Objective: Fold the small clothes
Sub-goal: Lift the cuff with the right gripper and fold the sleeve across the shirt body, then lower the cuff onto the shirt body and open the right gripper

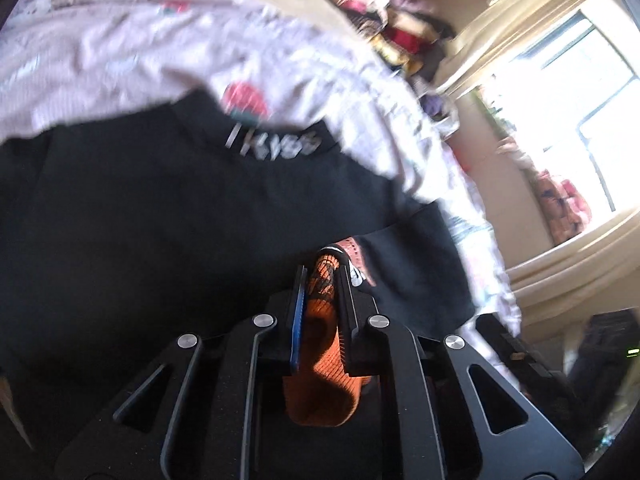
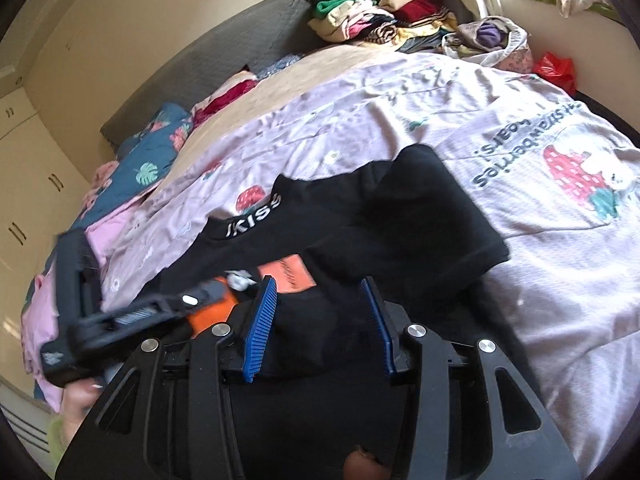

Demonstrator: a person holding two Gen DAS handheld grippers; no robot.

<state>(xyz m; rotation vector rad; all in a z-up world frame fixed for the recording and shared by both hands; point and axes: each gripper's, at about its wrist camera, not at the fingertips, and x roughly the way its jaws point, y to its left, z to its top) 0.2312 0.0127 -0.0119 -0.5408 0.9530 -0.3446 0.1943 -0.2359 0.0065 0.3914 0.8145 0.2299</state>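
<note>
The left gripper [image 1: 322, 280] pinches an orange garment [image 1: 324, 364] between its fingers, above a black shirt [image 1: 160, 216] lying on a pink strawberry-print sheet [image 1: 168, 52].

A pale pink bedsheet [image 2: 360, 104] printed with strawberries and grey lettering covers the bed across the middle of the right wrist view. At the top centre lies a heap of mixed clothes [image 2: 384, 16], beside a grey padded headboard [image 2: 224, 52] running toward the upper left. A blue floral pillow [image 2: 148, 160] sits at the left, with cream wardrobe doors [image 2: 28, 184] at the far left edge. A red plastic bag [image 2: 556, 68] lies at the upper right. In the left wrist view, a bright window [image 1: 584, 120] fills the right side.
</note>
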